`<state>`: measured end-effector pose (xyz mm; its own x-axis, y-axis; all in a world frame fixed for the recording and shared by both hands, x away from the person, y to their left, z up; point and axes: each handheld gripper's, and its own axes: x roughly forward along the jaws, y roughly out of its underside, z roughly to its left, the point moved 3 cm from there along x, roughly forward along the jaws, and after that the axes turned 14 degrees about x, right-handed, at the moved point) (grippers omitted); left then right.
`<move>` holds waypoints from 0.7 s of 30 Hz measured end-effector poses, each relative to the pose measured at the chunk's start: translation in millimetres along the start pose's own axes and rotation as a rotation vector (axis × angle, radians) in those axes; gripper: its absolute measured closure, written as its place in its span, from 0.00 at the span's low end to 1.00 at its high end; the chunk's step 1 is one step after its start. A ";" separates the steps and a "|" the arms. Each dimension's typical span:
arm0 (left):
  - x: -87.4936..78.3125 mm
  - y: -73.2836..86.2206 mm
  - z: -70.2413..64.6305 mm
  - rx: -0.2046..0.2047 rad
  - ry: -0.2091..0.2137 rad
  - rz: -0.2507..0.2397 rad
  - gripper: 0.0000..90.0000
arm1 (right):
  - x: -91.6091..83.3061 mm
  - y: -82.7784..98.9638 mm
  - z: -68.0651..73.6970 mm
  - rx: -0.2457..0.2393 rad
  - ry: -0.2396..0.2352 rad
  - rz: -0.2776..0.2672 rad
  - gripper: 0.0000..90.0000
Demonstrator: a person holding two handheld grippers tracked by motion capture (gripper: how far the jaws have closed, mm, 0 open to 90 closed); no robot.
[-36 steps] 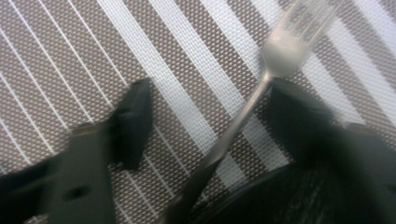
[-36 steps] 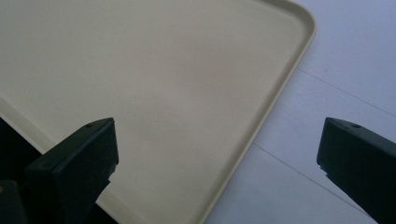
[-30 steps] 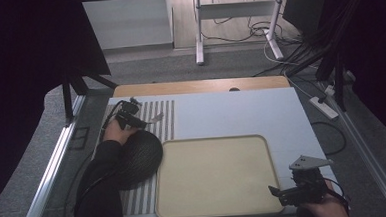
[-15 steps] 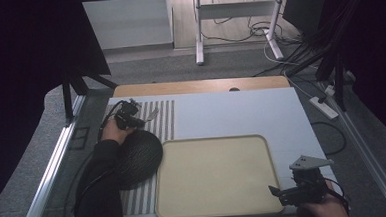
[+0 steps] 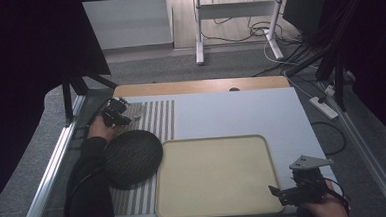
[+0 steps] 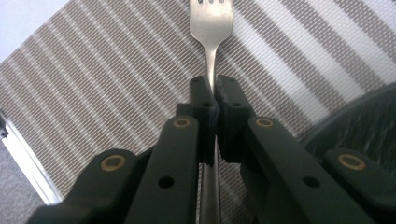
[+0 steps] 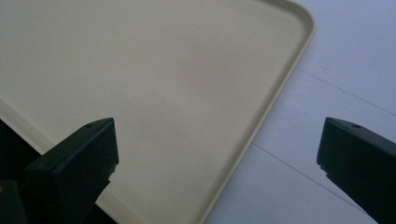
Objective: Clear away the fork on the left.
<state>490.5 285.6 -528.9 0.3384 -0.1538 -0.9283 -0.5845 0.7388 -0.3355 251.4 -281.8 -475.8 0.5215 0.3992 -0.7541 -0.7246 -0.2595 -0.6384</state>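
My left gripper (image 6: 211, 100) has just closed its jaws on the handle of a silver metal fork (image 6: 211, 28), which I now grip above the brown-and-white striped placemat (image 5: 156, 118), beyond the dark woven round mat (image 5: 133, 156). My right gripper (image 7: 217, 154) hangs wide open, holding nothing, over the near right corner of the beige rectangular plastic tray (image 5: 214, 175).
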 end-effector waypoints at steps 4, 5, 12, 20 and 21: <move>-6.0 6.0 2.4 -0.004 -0.003 0.011 0.96 | 0.0 0.0 -0.1 0.000 0.001 0.000 0.00; -8.1 8.7 2.6 -0.009 0.000 0.014 0.96 | 0.0 0.0 -0.1 0.000 0.001 0.000 0.00; -16.7 20.5 -1.0 -0.047 0.044 0.004 0.95 | -0.5 0.0 0.0 0.001 0.000 -0.004 0.00; -28.4 21.1 -12.1 -0.074 0.077 -0.029 0.96 | -0.7 0.1 0.2 -0.002 0.001 -0.007 0.00; -29.4 21.0 -13.9 -0.076 0.082 -0.034 0.96 | -0.7 0.1 0.2 -0.002 0.001 -0.007 0.00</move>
<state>458.0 296.6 -510.9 0.2995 -0.2331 -0.9252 -0.6287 0.6812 -0.3752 250.9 -281.9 -475.2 0.5268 0.4005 -0.7497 -0.7203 -0.2581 -0.6439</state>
